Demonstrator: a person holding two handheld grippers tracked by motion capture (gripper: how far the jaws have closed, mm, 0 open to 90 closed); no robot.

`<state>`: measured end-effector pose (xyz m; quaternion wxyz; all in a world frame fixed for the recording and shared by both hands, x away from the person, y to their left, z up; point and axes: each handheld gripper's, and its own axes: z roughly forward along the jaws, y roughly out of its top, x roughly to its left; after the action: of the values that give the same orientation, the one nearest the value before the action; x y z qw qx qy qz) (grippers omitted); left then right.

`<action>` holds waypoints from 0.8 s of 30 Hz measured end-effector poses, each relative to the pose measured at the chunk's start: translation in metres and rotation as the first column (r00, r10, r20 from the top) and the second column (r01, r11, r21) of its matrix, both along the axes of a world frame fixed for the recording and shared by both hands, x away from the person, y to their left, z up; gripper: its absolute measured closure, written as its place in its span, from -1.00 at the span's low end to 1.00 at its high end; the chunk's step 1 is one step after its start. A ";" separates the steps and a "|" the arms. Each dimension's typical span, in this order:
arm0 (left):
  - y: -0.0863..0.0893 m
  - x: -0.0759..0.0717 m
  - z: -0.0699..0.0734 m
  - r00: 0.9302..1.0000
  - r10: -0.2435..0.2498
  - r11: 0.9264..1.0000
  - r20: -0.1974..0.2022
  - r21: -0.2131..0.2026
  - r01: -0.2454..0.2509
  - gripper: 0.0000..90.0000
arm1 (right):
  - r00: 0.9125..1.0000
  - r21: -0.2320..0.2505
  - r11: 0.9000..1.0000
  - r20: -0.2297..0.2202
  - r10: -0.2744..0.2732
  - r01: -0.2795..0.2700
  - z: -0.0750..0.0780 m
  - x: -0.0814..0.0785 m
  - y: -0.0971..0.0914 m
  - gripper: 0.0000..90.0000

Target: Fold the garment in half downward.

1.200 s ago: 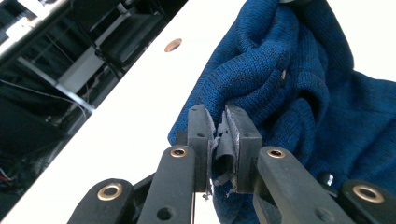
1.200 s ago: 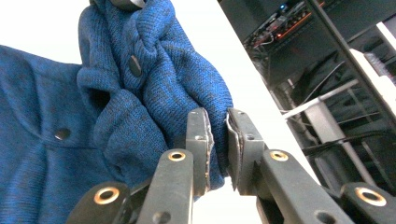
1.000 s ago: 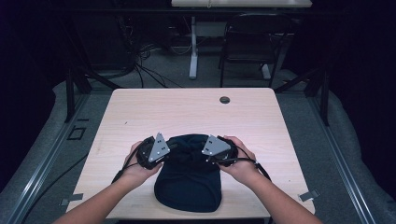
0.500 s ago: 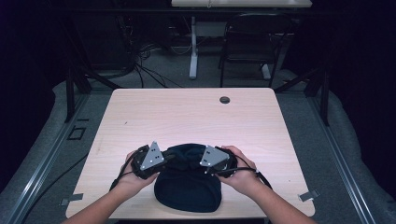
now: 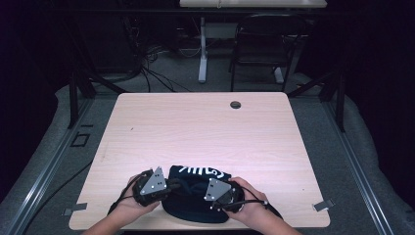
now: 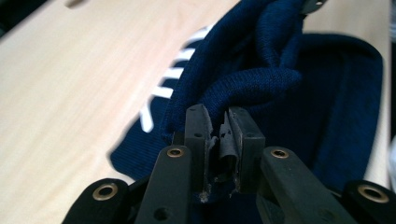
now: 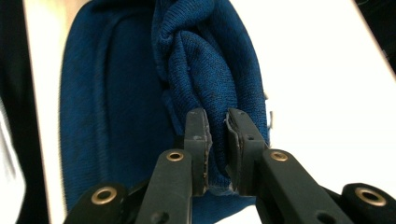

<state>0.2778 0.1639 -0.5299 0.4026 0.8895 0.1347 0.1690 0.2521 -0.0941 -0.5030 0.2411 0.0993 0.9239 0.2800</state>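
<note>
A dark navy knit beanie (image 5: 195,196) with white lettering lies at the near edge of the table (image 5: 205,127), between the person's two hands. My left gripper (image 5: 166,188) is shut on a fold of the beanie's edge (image 6: 243,88) at its left side. My right gripper (image 5: 208,193) is shut on a bunched fold of the same knit (image 7: 205,70) at its right side. The pinched fabric rises above the flat part of the beanie (image 7: 112,93) in both gripper views. White letters (image 6: 173,74) show on the far side of the cloth.
A small round cable hole (image 5: 235,105) sits near the table's far edge. Beyond the table stand a black chair (image 5: 264,44), a white desk leg (image 5: 202,49) and loose cables (image 5: 156,63) on the grey floor.
Both grippers have drawn back toward the near edge of the table, pulling the beanie's upper edge with them. The white lettering has come into view on the cloth.
</note>
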 end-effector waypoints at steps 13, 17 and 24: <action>0.004 -0.019 -0.019 0.995 -0.047 0.999 -0.090 0.020 0.049 0.58 | 0.993 0.057 0.998 -0.121 0.001 0.006 -0.044 -0.027 -0.005 0.66; 0.007 -0.023 -0.023 0.990 -0.055 0.998 -0.129 0.002 0.056 0.51 | 0.986 0.071 0.997 -0.164 -0.002 0.014 -0.053 -0.029 -0.008 0.68; 0.009 -0.025 -0.031 0.987 -0.040 0.999 -0.159 0.016 0.043 0.50 | 0.986 0.078 0.997 -0.164 -0.011 0.024 -0.058 -0.028 -0.011 0.73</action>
<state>0.2525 0.1724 -0.5608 0.3854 0.9066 0.1462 0.0907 0.2241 -0.1050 -0.5611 0.1625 0.1394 0.9278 0.3055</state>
